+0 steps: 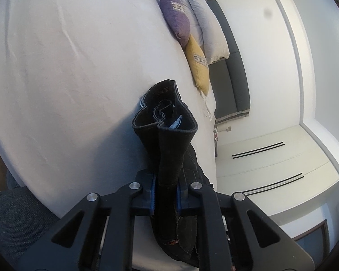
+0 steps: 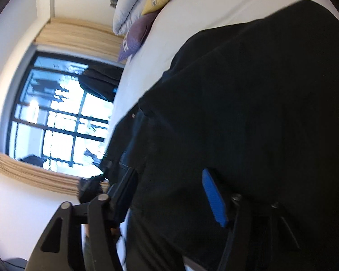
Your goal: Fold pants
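While clamping black pants (image 1: 169, 135) tight betw blue pads, left gripper (image 1: 166, 192) holding bunched fabric over white bed (image 1: 67, 67); right gripper (image 2: 169, 194) gaping approx halfway, pants (image 2: 248, 113) draping betw fingers toward 1 o'clock.

This is a bedroom in a home. A wide bed (image 1: 67, 67) under a plain white sheet fills most of the left wrist view, with a purple cushion (image 1: 175, 18), a yellow cushion (image 1: 197, 64) and a rolled pale duvet (image 1: 203, 22) at its head against a dark padded headboard (image 1: 235, 72). White fitted drawers (image 1: 271, 158), probably a wardrobe, line one wall. A large dark-framed window (image 2: 56, 117) has beige curtains (image 2: 76, 31).
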Demonstrator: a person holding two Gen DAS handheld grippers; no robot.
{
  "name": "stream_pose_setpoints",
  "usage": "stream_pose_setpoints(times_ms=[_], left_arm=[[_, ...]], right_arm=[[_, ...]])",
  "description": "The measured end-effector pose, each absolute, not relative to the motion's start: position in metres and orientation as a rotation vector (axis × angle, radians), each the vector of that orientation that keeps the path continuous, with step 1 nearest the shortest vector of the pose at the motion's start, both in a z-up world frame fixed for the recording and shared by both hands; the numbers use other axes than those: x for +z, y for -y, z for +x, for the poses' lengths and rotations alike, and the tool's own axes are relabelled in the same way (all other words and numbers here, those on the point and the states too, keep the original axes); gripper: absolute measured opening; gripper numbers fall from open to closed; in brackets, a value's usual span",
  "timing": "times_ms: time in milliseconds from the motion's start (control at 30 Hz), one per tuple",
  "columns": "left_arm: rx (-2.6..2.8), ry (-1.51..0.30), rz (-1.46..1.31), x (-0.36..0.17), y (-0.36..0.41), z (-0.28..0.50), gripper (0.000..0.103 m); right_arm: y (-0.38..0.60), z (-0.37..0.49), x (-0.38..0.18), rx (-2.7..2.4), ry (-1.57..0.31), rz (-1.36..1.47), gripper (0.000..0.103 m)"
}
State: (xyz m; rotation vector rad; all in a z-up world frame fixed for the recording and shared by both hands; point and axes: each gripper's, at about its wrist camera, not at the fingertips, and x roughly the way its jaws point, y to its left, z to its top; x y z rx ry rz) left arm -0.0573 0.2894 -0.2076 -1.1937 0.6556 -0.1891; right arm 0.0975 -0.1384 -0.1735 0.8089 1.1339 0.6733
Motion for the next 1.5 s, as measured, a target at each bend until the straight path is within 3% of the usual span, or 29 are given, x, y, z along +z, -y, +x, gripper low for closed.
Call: stream_pose_setpoints(times_ms=[233, 300, 567, 700, 967, 1000, 1100, 1167, 1333, 1500], left_arm=[[-0.226, -0.624, -1.016, -0.151, -0.264, -0.051, 0.01], [-0.254, -0.613, -0.936, -0.129, -0.249, -0.047, 0.01], [-0.506, -0.593, -0.436, -0.039, -0.101, -0.038, 0.01], [-0.673, -0.659, -0.246, -0.051, -0.008, -0.041, 0.01], [-0.725, -0.728, -0.024, -0.08, 0.068, -0.058, 0.01], [-0.721, -0.726, -0.002, -0.08, 0.073, -0.06, 0.01], [-0.71, -0.713, 0.063, -0.077, 0.084, -0.064, 0.01], [-0.705, -0.711, 0.108, -0.079, 0.097, -0.068, 0.01], [-0.711, -0.719, 0.139, -0.093, 0.108, -0.076, 0.01], [-0.744, -0.712, 0.175, -0.096, 0.122, -0.082, 0.01]], right_arm=[[0.135, 0.093, -0.156, 0.693, -1.139, 0.781, 0.061], [0.14, 0.092, -0.156, 0.696, -1.137, 0.831, 0.066], [0.179, 0.106, -0.136, 0.737, -1.035, 1.091, 0.078], [0.209, 0.108, -0.119, 0.759, -0.953, 1.144, 0.089], [0.242, 0.107, -0.125, 0.73, -0.986, 1.143, 0.091], [0.243, 0.107, -0.127, 0.721, -0.989, 1.13, 0.09], [0.24, 0.112, -0.131, 0.675, -1.034, 1.07, 0.067], [0.235, 0.114, -0.133, 0.645, -1.086, 1.012, 0.062], [0.233, 0.111, -0.122, 0.612, -1.104, 0.851, 0.025], [0.245, 0.102, -0.112, 0.592, -1.067, 0.788, 0.021]])
